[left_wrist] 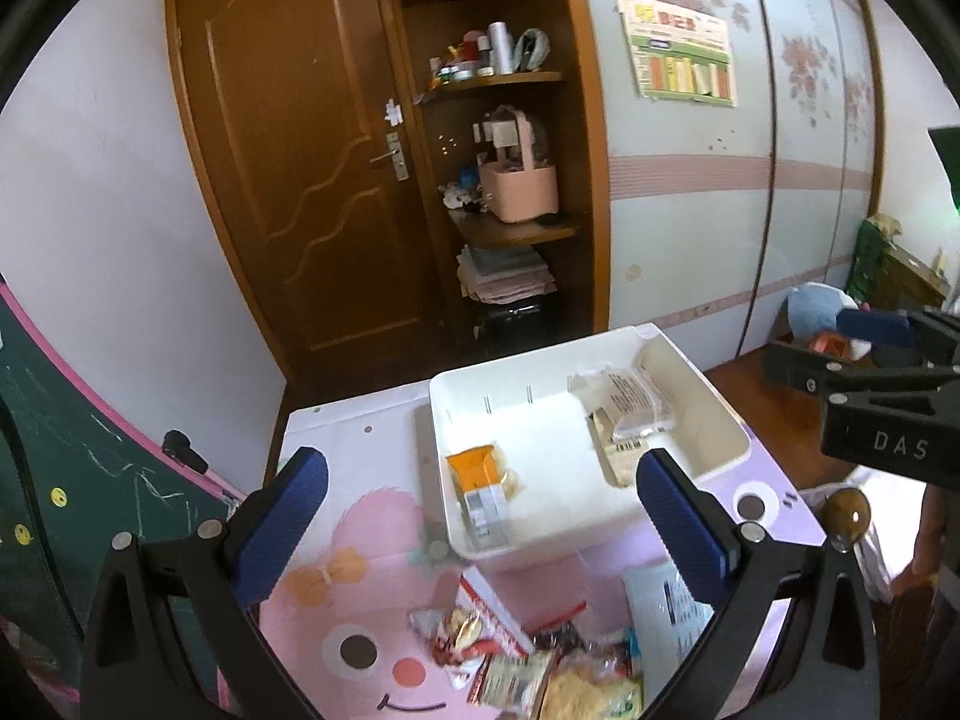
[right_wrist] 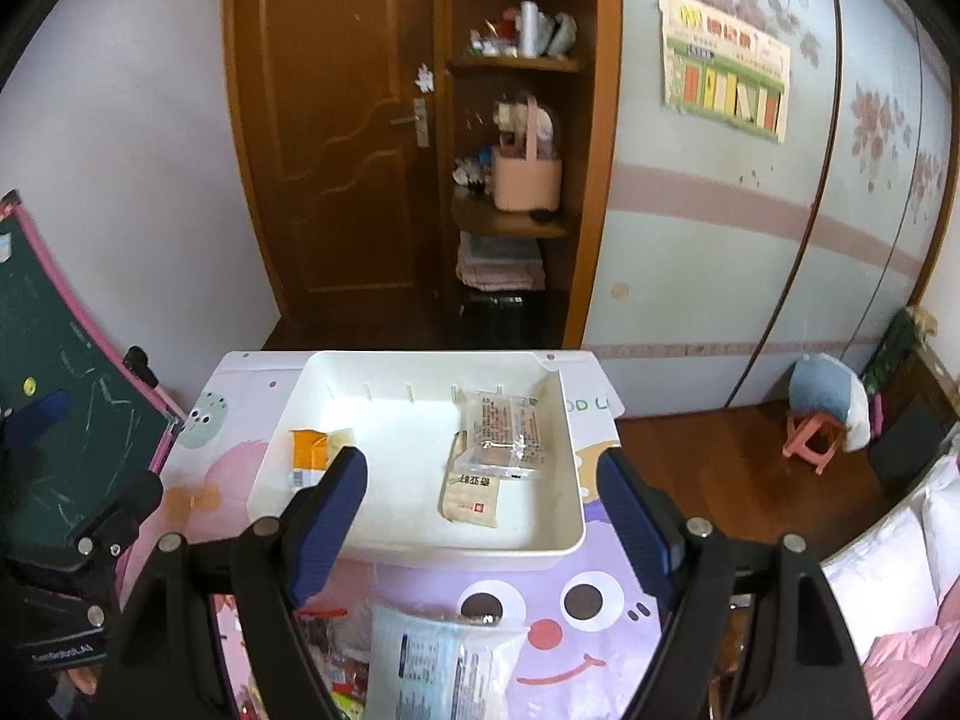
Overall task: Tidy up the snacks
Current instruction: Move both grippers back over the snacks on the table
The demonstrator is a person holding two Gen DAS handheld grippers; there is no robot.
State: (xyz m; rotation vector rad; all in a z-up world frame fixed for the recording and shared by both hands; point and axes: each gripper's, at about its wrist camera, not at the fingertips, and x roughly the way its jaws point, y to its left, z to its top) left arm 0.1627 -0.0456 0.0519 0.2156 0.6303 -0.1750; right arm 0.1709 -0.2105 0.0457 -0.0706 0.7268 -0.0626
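A white tray (left_wrist: 708, 420) (right_wrist: 288, 420) sits at the far side of a pink cartoon table (left_wrist: 372, 516) (right_wrist: 600, 648). In it lie an orange snack pack (left_wrist: 480, 480) (right_wrist: 307, 455), a clear packet (left_wrist: 636, 399) (right_wrist: 507, 429) and a beige packet (right_wrist: 471, 501) under it. My left gripper (left_wrist: 480, 516) is open and empty above the table, near the tray's front. My right gripper (right_wrist: 483, 516) is open and empty over the tray's front rim. A pale blue packet (right_wrist: 432, 666) (left_wrist: 666, 603) lies on the table below it. Several loose snacks (left_wrist: 528, 660) lie near the table's front.
A wooden door (left_wrist: 288, 168) and open shelves with a pink basket (left_wrist: 519, 192) stand behind the table. A green chalkboard (left_wrist: 72, 480) (right_wrist: 54, 408) leans at the left. A pink stool (right_wrist: 813, 441) and blue plush (right_wrist: 822, 393) are on the floor at right.
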